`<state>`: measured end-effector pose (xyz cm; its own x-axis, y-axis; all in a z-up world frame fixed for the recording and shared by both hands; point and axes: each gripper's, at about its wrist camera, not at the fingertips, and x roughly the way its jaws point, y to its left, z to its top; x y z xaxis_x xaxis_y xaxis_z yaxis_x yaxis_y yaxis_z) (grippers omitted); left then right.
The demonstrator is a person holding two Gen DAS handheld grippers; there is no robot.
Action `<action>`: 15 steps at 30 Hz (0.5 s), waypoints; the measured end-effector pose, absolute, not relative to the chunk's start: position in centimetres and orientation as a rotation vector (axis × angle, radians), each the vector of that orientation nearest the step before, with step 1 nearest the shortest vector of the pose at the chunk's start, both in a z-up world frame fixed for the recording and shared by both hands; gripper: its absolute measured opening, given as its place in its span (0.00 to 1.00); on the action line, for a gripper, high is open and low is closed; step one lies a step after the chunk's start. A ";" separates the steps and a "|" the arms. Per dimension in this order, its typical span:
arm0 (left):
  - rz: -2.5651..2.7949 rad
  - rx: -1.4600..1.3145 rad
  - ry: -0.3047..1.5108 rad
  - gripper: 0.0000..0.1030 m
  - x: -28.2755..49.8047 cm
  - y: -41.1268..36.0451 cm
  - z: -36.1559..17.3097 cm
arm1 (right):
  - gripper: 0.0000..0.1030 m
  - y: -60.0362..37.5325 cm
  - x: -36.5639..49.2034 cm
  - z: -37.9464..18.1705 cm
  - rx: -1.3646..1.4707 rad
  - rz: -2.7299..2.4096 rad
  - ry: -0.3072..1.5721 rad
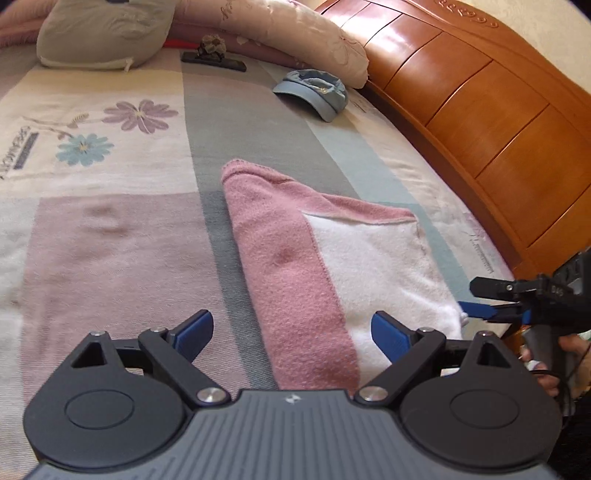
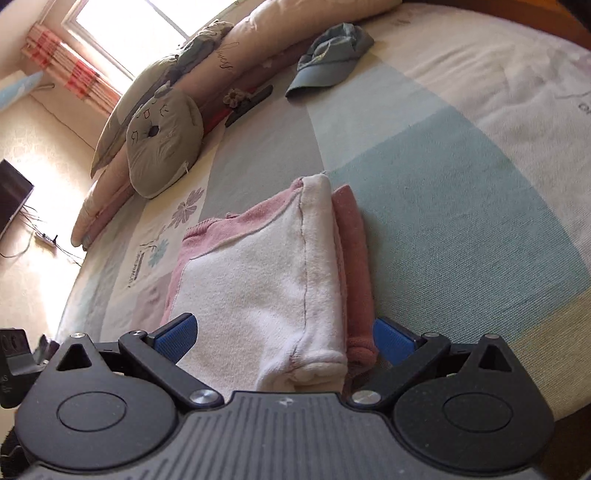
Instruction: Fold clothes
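Observation:
A pink and white knit garment [image 1: 321, 266] lies folded into a compact bundle on the bed. It also shows in the right wrist view [image 2: 266, 280], white panel on top, a darker pink layer along its right side. My left gripper [image 1: 291, 332] is open, its blue pads [image 1: 195, 332] spread either side of the bundle's near pink edge, not gripping it. My right gripper [image 2: 284, 338] is open at the bundle's near end, with the cloth between its spread fingers. In the left wrist view the right gripper [image 1: 491, 295] sits at the bundle's right edge.
A blue cap [image 1: 314, 92] lies further back on the patchwork bedspread [image 1: 110, 236]. Pillows [image 1: 103, 33] and a rolled quilt [image 1: 280, 29] line the far side. A dark flat object [image 1: 214, 61] lies near them. A wooden headboard [image 1: 480, 110] runs along the right.

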<state>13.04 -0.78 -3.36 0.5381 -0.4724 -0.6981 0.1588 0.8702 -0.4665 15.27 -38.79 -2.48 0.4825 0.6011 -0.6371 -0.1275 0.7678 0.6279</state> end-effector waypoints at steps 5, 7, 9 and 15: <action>-0.389 -0.555 1.051 0.90 15.7 0.3 -5.9 | 1.00 -40.5 18.1 -5.2 0.667 0.494 1.089; -0.401 -0.613 1.098 0.90 16.7 0.5 -7.1 | 1.00 -40.5 18.7 -6.0 0.695 0.519 1.112; -0.429 -0.676 1.136 0.90 17.5 0.5 -8.3 | 1.00 -40.5 19.3 -6.5 0.742 0.555 1.124; -0.495 -0.752 1.140 0.90 20.4 -0.6 -9.6 | 1.00 -39.9 21.7 -7.3 0.792 0.623 1.135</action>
